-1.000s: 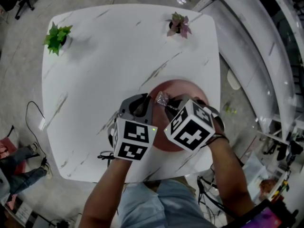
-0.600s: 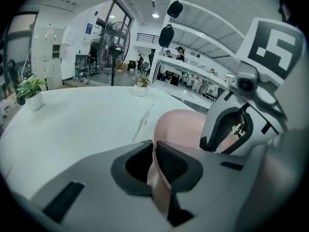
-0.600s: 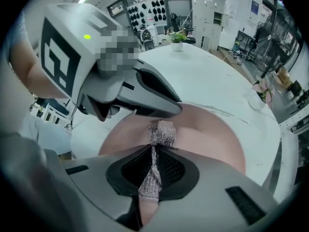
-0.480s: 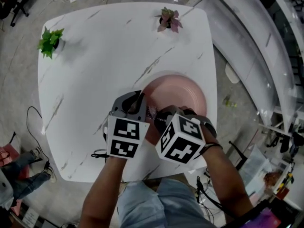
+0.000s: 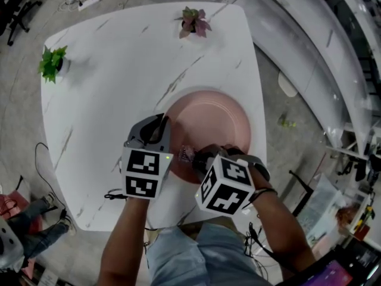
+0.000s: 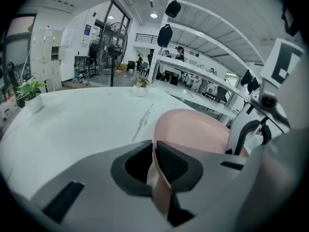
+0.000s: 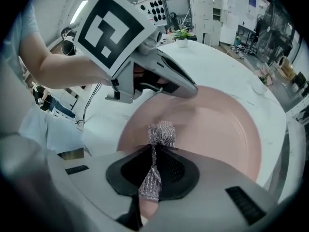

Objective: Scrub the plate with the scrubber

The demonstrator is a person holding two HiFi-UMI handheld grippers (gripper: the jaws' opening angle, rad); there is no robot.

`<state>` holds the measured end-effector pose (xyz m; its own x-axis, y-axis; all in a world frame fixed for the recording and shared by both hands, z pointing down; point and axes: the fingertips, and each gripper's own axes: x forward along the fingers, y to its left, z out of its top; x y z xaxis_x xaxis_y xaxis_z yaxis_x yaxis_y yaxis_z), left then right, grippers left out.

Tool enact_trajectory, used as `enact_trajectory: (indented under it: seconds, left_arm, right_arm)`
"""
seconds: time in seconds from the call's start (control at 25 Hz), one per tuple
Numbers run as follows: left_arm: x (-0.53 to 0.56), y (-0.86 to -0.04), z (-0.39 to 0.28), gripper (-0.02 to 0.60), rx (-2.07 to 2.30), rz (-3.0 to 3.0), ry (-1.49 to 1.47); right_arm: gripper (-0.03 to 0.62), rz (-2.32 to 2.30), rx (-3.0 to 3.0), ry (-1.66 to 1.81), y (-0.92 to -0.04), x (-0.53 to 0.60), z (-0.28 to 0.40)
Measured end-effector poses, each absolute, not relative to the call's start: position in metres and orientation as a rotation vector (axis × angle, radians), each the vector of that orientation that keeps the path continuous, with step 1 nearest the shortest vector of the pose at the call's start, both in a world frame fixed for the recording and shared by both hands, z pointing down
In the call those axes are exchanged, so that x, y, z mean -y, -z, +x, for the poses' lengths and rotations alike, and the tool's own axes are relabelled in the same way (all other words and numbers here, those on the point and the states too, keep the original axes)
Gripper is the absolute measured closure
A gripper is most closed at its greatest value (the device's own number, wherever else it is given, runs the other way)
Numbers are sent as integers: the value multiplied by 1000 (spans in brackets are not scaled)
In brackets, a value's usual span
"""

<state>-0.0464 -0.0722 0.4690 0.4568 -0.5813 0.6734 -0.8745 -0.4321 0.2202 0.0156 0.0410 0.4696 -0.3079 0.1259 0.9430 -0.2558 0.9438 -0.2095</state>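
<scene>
A round pink plate point(image 5: 211, 121) lies on the white marble table point(image 5: 107, 88) near its front right corner. My left gripper point(image 5: 162, 130) is shut on the plate's left rim; in the left gripper view the rim point(image 6: 155, 175) runs between the two pads and the plate point(image 6: 193, 129) spreads beyond. My right gripper point(image 5: 193, 155) is shut on a silver mesh scrubber point(image 5: 186, 154). In the right gripper view the scrubber point(image 7: 160, 137) sticks out past the jaws and its tuft rests on the plate point(image 7: 222, 134) near the near-left edge, just below the left gripper point(image 7: 161, 76).
A green potted plant point(image 5: 52, 61) stands at the table's far left corner and a pink-leaved one point(image 5: 193, 21) at the far right. The table's front edge runs close under both grippers. Shelving stands to the right of the table.
The right gripper has drawn the scrubber across the plate from its far-left part toward the near-left rim. The left gripper has kept its hold on the rim.
</scene>
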Motion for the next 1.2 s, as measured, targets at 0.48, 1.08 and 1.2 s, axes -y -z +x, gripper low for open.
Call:
enact_trajectory:
  seconds: [0.48, 1.08, 1.2]
  left_arm:
    - [72, -469, -46, 554, 1206, 2166, -725]
    - [72, -469, -43, 554, 1193, 2163, -718]
    - [72, -469, -43, 554, 1193, 2162, -715]
  right_arm:
    - [546, 277, 1781, -453, -471, -12, 82]
    - [546, 396, 1749, -430, -475, 65, 90]
    - [546, 388, 1753, -404, -475, 77, 80]
